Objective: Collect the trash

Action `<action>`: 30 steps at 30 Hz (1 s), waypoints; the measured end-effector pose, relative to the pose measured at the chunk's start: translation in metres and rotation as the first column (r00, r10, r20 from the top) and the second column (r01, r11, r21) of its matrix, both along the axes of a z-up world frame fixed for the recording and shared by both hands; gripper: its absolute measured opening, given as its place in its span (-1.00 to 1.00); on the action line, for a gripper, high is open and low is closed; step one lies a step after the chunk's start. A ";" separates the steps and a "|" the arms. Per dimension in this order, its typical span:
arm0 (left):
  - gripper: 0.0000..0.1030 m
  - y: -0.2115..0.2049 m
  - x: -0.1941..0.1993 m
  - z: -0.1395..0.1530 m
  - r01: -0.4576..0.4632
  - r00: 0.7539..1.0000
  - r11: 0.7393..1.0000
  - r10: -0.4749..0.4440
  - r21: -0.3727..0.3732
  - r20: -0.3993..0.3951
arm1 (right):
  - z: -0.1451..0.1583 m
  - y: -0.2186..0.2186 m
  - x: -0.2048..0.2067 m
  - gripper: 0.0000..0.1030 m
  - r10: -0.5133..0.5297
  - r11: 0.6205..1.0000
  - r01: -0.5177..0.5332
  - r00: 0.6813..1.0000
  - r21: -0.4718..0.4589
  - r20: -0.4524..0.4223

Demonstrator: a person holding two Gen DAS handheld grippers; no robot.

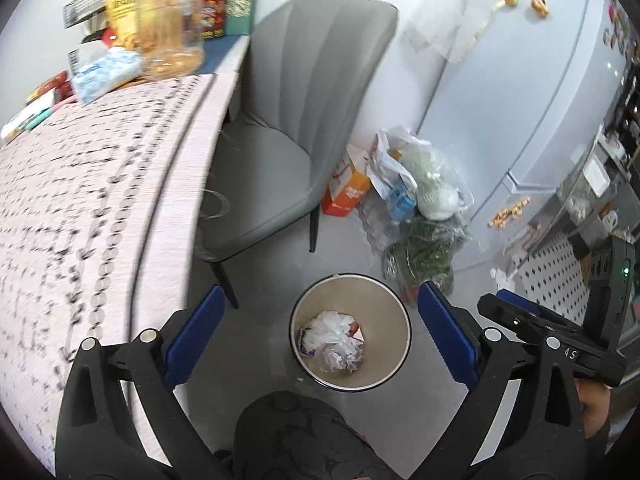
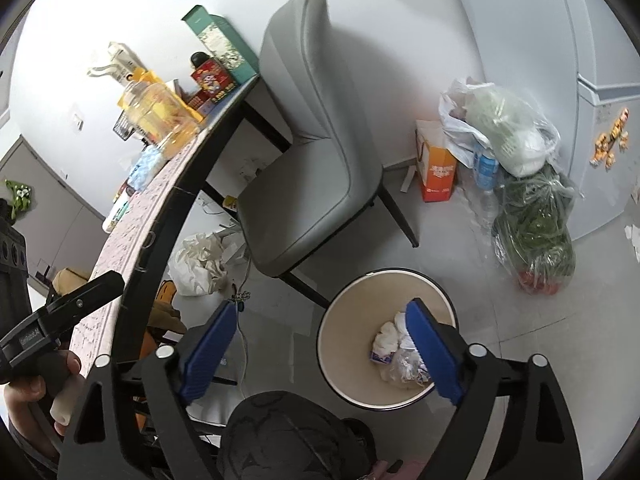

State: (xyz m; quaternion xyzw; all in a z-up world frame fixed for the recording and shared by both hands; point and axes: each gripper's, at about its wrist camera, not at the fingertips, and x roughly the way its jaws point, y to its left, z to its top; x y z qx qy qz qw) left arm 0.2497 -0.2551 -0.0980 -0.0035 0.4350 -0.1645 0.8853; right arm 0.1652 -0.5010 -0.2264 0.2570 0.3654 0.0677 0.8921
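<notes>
Both grippers hang over a round bin (image 1: 350,376) on the floor beside the bench (image 1: 80,200), their fingers spread wide and holding nothing. Crumpled paper and wrappers (image 1: 334,340) lie at the bin's bottom, directly below the left gripper (image 1: 320,332). The right gripper (image 2: 320,356) sits just left of the bin's centre.

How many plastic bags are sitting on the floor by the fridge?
3, as far as shows: a white bag against the wall, a clear bag of pale produce in front of it, and a clear bag of greens nearest the bin. Others may be hidden behind.
</notes>
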 end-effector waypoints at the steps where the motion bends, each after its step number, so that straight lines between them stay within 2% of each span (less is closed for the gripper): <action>1: 0.88 0.006 -0.003 0.004 -0.013 1.000 1.000 0.013 -0.009 0.009 | 0.003 0.003 -0.001 0.72 0.003 1.000 -0.003 1.000 -0.004 0.004; 5: 0.88 0.028 -0.012 0.017 -0.055 0.998 0.998 0.057 -0.039 0.040 | 0.021 0.019 -0.004 0.85 0.022 0.999 -0.021 0.999 -0.033 0.027; 16: 0.88 0.093 -0.045 0.058 -0.133 0.982 0.985 0.146 -0.106 0.123 | 0.070 0.065 -0.014 0.85 0.101 0.987 -0.092 0.993 -0.130 0.059; 24: 0.88 0.138 -0.073 0.072 -0.168 0.970 0.971 0.193 -0.168 0.148 | 0.103 0.101 -0.030 0.85 0.156 0.972 -0.136 0.983 -0.191 0.092; 30: 0.88 0.162 -0.097 0.080 -0.183 0.963 0.965 0.214 -0.187 0.164 | 0.121 0.131 -0.040 0.85 0.193 0.962 -0.168 0.976 -0.215 0.103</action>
